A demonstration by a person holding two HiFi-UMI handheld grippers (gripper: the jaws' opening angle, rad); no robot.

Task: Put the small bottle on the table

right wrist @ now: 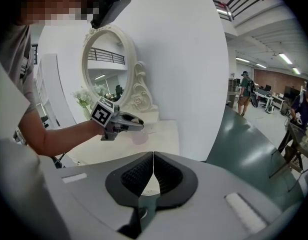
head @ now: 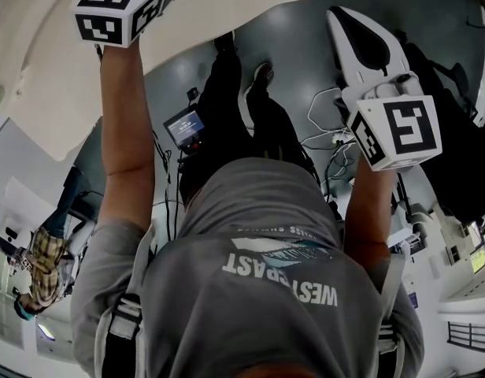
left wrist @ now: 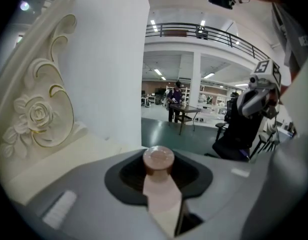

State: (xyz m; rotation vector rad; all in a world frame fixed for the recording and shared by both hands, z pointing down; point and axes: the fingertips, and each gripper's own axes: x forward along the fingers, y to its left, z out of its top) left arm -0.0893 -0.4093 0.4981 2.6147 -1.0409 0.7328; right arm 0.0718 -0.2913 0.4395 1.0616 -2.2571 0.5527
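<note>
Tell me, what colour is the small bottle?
The small bottle is pale pink, clearest in the left gripper view.

A tall white partition wall (right wrist: 194, 59) rises behind a cream desk (right wrist: 161, 134) that carries an oval mirror (right wrist: 105, 66) in a carved, scrolled frame. Beyond it, dark green floor (right wrist: 249, 149) runs through an open hall with ceiling strip lights (right wrist: 286, 59), a railed balcony (left wrist: 204, 33) and a dark table (left wrist: 186, 111).

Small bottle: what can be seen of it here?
The small bottle is pale pink with a round, flat, darker pink-brown cap, matte like plastic. The left tool grips its body, cap pointing away from that camera. The right gripper view shows it as a pink blur under that tool, over the cream tabletop; contact there can't be told.
</note>
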